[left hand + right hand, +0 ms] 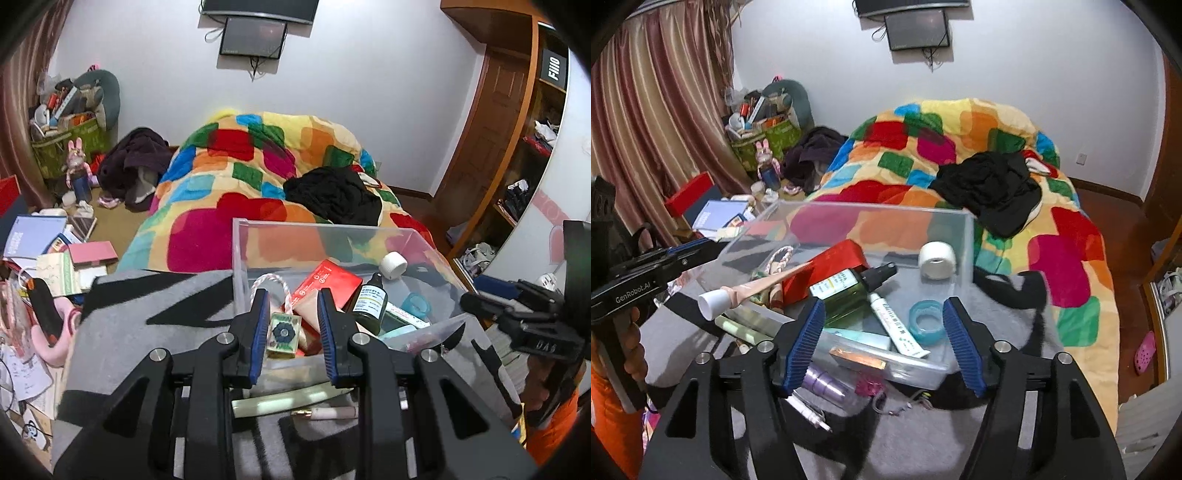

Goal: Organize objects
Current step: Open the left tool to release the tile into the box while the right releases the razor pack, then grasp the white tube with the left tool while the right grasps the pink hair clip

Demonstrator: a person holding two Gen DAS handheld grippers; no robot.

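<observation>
A clear plastic box (332,226) (871,207) stands on a grey blanket. It holds a red packet (831,264), a dark green spray bottle (371,301) (849,291), a white roll (938,260), a teal ring (926,321) and a white tube (895,325). My left gripper (293,325) hovers over the box's near left corner, open. A small flower-printed box (282,334) on a braided cord lies against its left pad, clear of the right pad. My right gripper (882,332) is open above the box's near wall, holding nothing. A pink tube with a white cap (738,293) leans over the left wall.
A purple bottle (823,384), a pink clip (868,386) and a pale green strip (288,400) lie loose on the blanket (147,295) near me. Behind is a bed with a colourful quilt (997,122) and black clothes (990,188). Books and clutter (44,251) crowd the left.
</observation>
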